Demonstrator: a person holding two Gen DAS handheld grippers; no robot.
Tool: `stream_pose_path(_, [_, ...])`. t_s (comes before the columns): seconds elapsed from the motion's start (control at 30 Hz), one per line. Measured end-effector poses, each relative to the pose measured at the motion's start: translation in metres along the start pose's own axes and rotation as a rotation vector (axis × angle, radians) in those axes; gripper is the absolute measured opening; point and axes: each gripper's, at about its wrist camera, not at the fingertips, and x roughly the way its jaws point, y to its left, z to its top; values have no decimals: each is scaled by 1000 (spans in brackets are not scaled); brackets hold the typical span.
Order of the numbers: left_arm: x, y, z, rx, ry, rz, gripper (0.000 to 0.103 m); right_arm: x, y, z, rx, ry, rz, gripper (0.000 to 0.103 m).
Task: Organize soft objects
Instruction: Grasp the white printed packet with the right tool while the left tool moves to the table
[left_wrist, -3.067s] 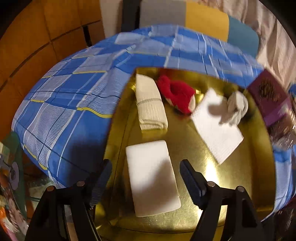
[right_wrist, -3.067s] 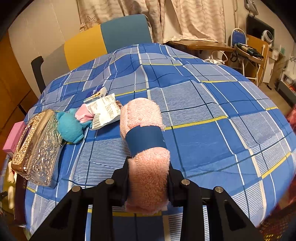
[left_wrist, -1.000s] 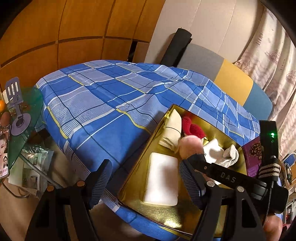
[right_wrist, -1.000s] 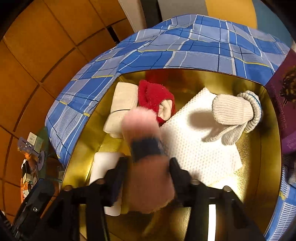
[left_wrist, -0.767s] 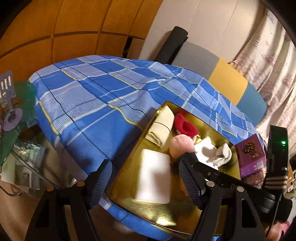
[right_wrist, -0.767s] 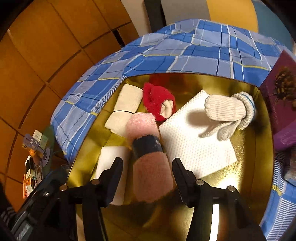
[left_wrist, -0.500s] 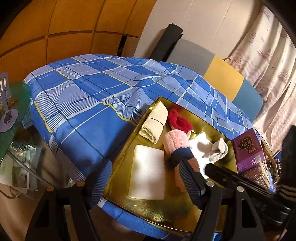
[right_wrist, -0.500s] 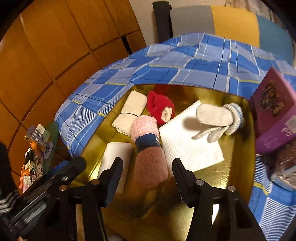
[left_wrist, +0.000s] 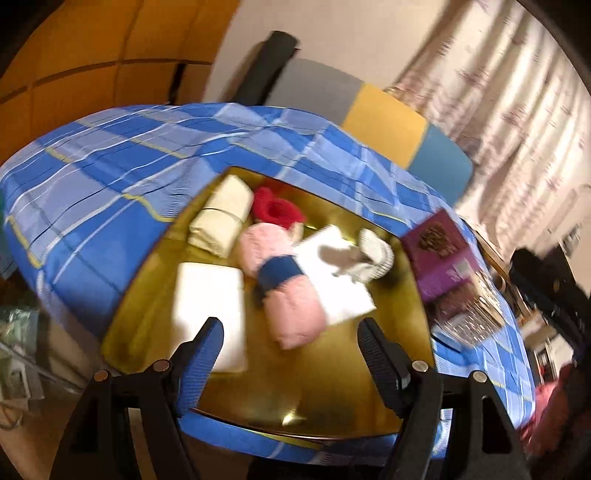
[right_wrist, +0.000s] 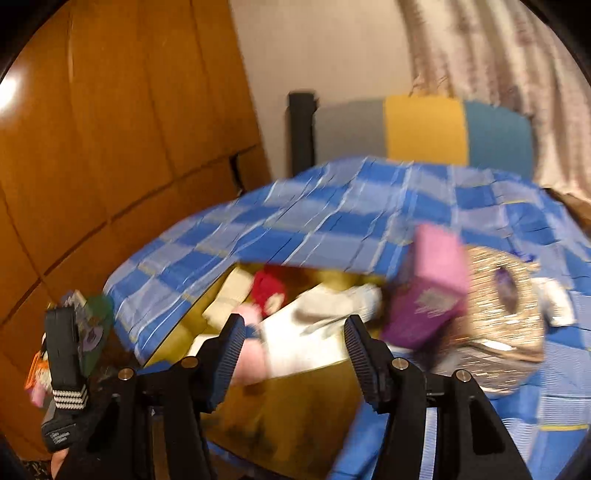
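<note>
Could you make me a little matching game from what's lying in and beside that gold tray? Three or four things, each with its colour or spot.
Things:
1. rolled towel
2. fuzzy sock
3. box
4. foam pad

Descriptions:
A. purple, on the cloth beside the gold tray
B. pink with a dark blue band
C. plain white, flat in the tray
D. red, at the tray's far end

Pairs: 1-B, 2-D, 3-A, 4-C

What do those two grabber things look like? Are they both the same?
Yes, they look the same. The left gripper and the right gripper each have a black plastic frame with two angled arms, small round silver bolts, and two fingers faced with ribbed blue pads. In the right wrist view, the other gripper's black body shows a black-and-white zigzag band and small white lettering, too blurred to read.
</note>
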Motion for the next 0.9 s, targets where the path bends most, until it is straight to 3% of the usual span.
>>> stream_pose_path(0.27, [-1, -37, -14, 146, 9, -83, 76, -32, -94, -9, 163, 2, -158, 63])
stream_pose_path(0.63, [6, -82, -39, 260, 64, -153, 76, -33, -227, -56, 329, 177, -349, 68])
stream_pose_path(0.9, [14, -128, -46, 288, 118, -226, 76, -26, -286, -79, 370, 253, -415, 68])
